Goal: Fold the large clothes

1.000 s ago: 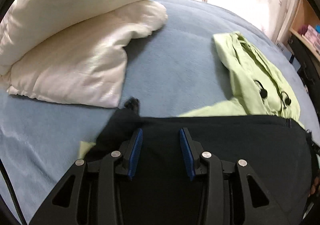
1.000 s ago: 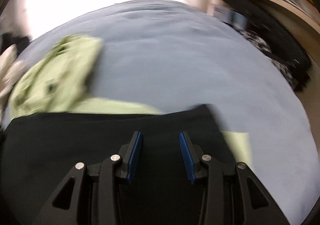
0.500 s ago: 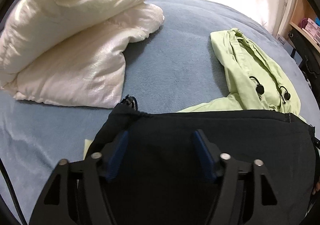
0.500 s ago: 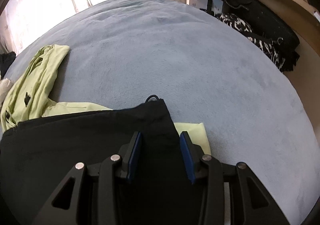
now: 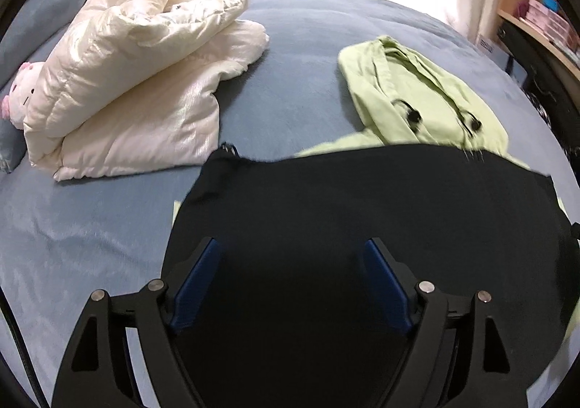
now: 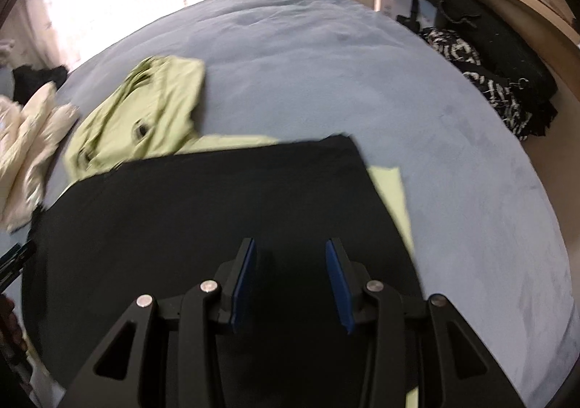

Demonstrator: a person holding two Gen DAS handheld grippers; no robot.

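two grippers over one black garment (image 5: pixel 362 219) on the blue bed (image 5: pixel 297 89) — long axis running left-right, atop a green jacket (image 5: pixel 409 96), left gripper (image 5: pixel 293 284) spread wide, right gripper (image 6: pixel 291 277) parted, neither pinching cloth

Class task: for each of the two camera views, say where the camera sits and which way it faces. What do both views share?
Left wrist: sits on the left hand-held gripper, looking along its wide-open fingers over the black garment toward the cream jacket.
Right wrist: sits on the right hand-held gripper, fingers apart, facing across the blue bed to shelves.
Shared: black garment, green jacket, bed.
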